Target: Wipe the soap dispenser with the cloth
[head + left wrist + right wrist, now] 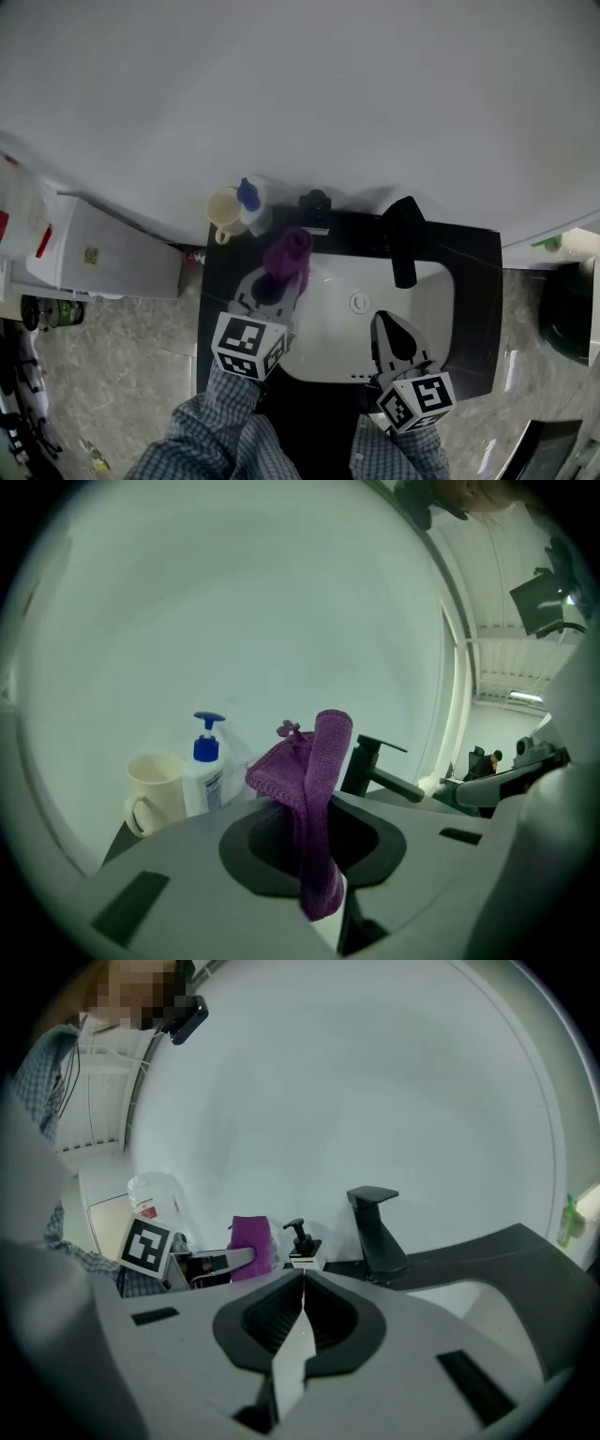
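Note:
My left gripper is shut on a purple knitted cloth, which bunches up above the jaws and hangs down between them. It hovers over the sink's back left corner. Just beyond it stand a white bottle with a blue pump and a small black soap dispenser. My right gripper is shut with nothing in it, over the front right of the white basin.
A cream mug stands left of the blue-pump bottle. A black faucet rises at the back of the black counter. A white cabinet stands at the left; a dark bin sits at the right.

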{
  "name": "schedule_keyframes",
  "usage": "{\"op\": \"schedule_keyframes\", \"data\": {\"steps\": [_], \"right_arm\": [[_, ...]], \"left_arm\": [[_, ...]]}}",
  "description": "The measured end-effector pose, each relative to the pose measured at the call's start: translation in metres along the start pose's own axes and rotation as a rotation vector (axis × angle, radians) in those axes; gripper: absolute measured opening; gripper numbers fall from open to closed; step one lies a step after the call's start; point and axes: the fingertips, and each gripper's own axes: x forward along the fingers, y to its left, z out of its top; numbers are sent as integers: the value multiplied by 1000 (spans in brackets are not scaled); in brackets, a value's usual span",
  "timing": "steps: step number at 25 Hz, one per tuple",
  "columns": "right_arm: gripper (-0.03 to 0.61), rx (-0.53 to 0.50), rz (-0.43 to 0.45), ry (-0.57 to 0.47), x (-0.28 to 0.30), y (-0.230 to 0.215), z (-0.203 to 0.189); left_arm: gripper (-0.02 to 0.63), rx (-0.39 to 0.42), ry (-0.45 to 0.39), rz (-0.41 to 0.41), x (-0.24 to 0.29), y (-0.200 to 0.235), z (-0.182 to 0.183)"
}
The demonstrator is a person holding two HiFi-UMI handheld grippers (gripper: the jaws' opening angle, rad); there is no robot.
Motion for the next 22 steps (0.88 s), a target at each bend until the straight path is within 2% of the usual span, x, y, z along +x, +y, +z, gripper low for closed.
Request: {"op": "schedule_keyframes", "data": {"steps": [5,10,22], "right_arm": [[18,-11,10,-22,3,13,10],[18,-27,6,-36,5,23,18],[18,-35,-56,-57,2,38,15]], "left_arm": [[60,-14,-40,-21,-30,-12,15],[60,-20,-76,-18,-53,-7,28],[60,-21,-67,-58,-69,6,17]]}}
